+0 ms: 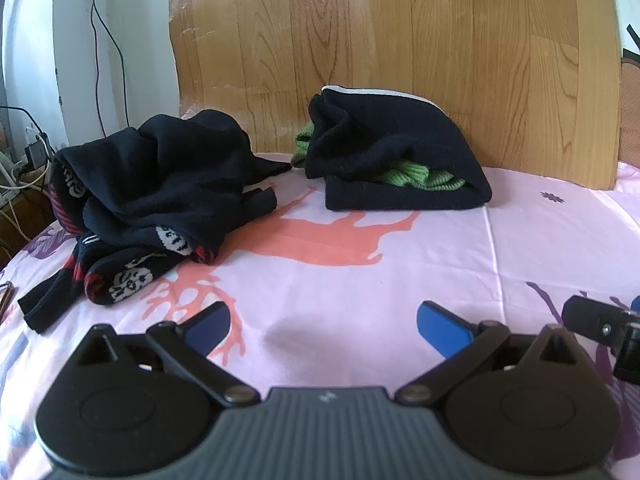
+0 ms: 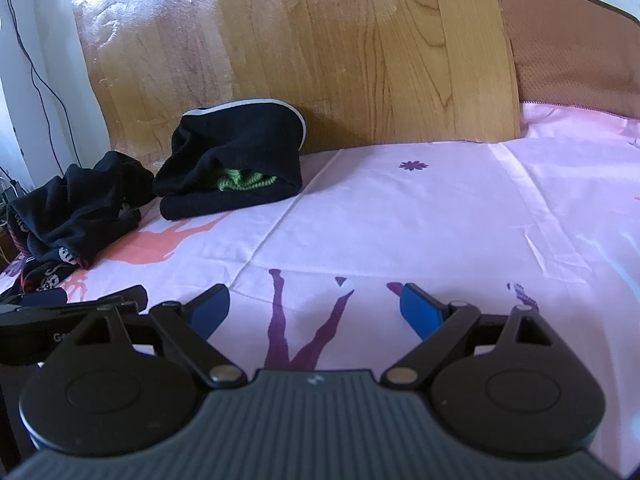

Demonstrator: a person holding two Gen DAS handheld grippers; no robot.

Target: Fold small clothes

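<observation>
Tongs in both my hands, left gripper (image 1: 322,326) and right gripper (image 2: 316,306), gaped empty above the sheet (image 1: 360,280), crumpled black garment (image 1: 160,184) untouched.

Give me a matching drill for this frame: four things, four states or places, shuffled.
Things:
1 skull garment
2 black bundle
3 left gripper
4 headboard

States:
A wooden, behind the clothes
B crumpled heap at left
C folded, green knit inside
D open, empty, over the sheet

Pairs: 1-B, 2-C, 3-D, 4-A
</observation>
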